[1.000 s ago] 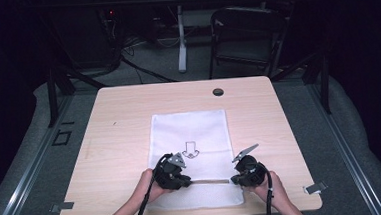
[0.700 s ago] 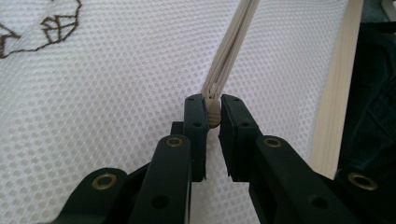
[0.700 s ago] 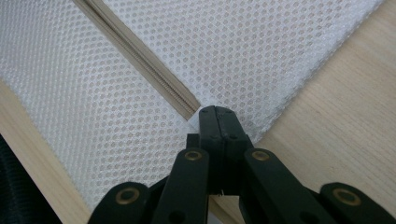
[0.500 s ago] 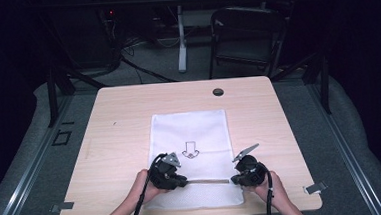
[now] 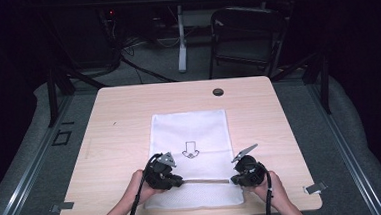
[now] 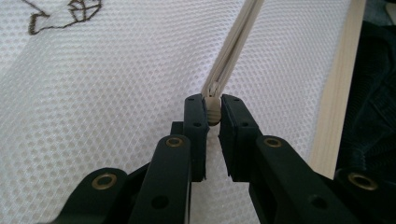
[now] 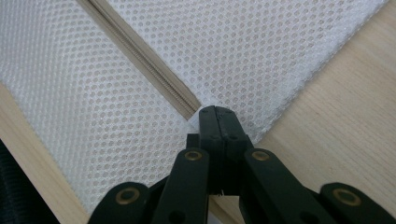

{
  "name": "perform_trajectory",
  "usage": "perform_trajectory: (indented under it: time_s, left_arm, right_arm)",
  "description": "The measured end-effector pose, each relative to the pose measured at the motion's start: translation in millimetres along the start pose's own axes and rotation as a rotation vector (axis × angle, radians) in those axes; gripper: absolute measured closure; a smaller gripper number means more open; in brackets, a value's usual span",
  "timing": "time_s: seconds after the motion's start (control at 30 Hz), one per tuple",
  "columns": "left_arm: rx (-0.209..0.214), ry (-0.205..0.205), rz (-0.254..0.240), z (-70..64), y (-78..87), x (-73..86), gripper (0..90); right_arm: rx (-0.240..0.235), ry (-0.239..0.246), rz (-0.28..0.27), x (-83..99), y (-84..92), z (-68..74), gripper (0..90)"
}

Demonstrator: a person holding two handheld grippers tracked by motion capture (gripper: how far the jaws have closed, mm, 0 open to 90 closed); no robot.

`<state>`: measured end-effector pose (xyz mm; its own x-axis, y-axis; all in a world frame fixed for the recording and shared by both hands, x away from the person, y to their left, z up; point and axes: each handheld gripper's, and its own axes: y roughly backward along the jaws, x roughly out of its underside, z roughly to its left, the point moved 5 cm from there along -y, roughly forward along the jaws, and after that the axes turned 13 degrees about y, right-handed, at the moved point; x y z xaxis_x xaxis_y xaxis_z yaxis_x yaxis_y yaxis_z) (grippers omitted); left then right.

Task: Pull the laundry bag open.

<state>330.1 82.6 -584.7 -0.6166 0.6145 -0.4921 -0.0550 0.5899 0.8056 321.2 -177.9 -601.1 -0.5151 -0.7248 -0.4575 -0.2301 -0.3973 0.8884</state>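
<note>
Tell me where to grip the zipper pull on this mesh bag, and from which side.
Grip the small beige zipper pull by its flat sides, coming along the zipper line from its end, as the left gripper does; the tab stands up between the pads.

White mesh bag [image 5: 190, 137] flat on bench [image 5: 114, 122], left gripper [image 5: 179, 181] and right gripper [image 5: 233, 180] at its zip [image 5: 205, 181], near edge

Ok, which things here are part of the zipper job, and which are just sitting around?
In the job:
- white mesh bag
- its zipper
- zipper pull, pinched in the left claw
- bag's end of the zipper, pinched in the right claw

Lying about:
- wooden table with its black grommet
- folding chair behind the table
- floor cables
</note>
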Motion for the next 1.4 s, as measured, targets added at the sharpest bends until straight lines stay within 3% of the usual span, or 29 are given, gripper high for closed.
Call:
perform_trajectory:
  time_s: [0.1,0.4,0.43,0.53,0.93,0.97,1.0,1.13,1.17,1.23,1.4]
  left_arm:
    - [-0.026,-0.002,0.002,1.8,2.0,2.3,81.4]
    - [-0.008,0.015,-0.009,5.6,9.3,7.4,81.4]
    - [-0.028,0.010,-0.010,6.3,10.1,7.6,81.4]
    - [-0.016,0.014,-0.013,6.8,12.1,8.5,81.4]
    - [-0.041,0.045,-0.026,14.1,23.3,16.7,81.2]
    - [-0.106,0.033,-0.026,16.8,25.3,18.6,83.3]
    - [-0.113,0.050,-0.032,22.6,29.9,21.1,90.0]
    - [-0.103,0.144,-0.093,40.2,49.3,32.1,90.0]
    - [-0.073,0.160,-0.108,40.0,51.5,33.1,90.0]
    - [-0.094,0.137,-0.108,35.7,50.9,31.9,89.9]
    - [-0.050,0.081,-0.048,22.3,29.6,23.7,78.1]
  right_arm:
    - [-0.004,0.000,0.003,0.0,0.1,-0.1,90.0]
    - [-0.001,0.003,0.003,-0.1,0.1,0.0,90.0]
    - [-0.003,0.001,0.002,-0.1,0.1,0.1,90.0]
    - [-0.002,0.004,0.001,-0.1,0.0,0.1,90.0]
    - [-0.001,0.003,0.002,0.0,0.1,0.2,90.0]
    - [-0.001,0.003,0.002,-0.1,0.1,0.1,90.0]
    - [0.000,0.005,0.004,0.1,0.2,-0.2,90.0]
    - [-0.003,0.005,0.014,1.3,1.3,-2.0,90.0]
    - [-0.001,0.006,0.015,1.1,1.3,-2.0,90.0]
    - [0.002,0.010,0.017,0.2,1.0,-0.7,90.0]
    - [0.009,0.010,0.030,0.2,1.4,-0.8,90.0]
